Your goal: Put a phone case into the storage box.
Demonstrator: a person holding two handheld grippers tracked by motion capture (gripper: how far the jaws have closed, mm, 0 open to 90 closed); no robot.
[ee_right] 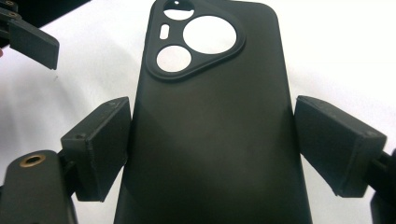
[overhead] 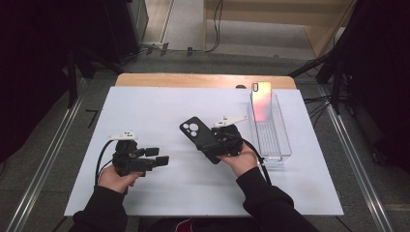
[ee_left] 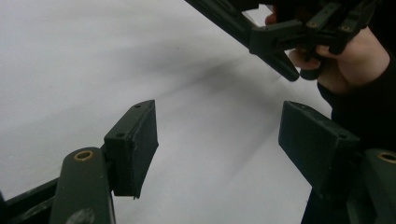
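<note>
From my feed, a white sheet [overhead: 159, 111] covers most of the table, and a strip of bare wooden tabletop [overhead: 193, 80] shows along its 12 o'clock edge. Toward 2 o'clock on the sheet I see a long clear bin [overhead: 285, 140]. A phone [overhead: 261, 101] leans upright at the bin's far end, its face glowing pinkish. Metal rails [overhead: 43, 164] run along the floor at 9 and 3 o'clock. Cables [overhead: 212, 29] trail over the floor at 12, near pale wooden shelving [overhead: 290, 14].

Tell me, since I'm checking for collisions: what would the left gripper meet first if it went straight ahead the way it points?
Probably the right gripper and the hand holding it, which clamps a black rubber phone case. The open left gripper has bare white table before it; depth is unclear.
</note>
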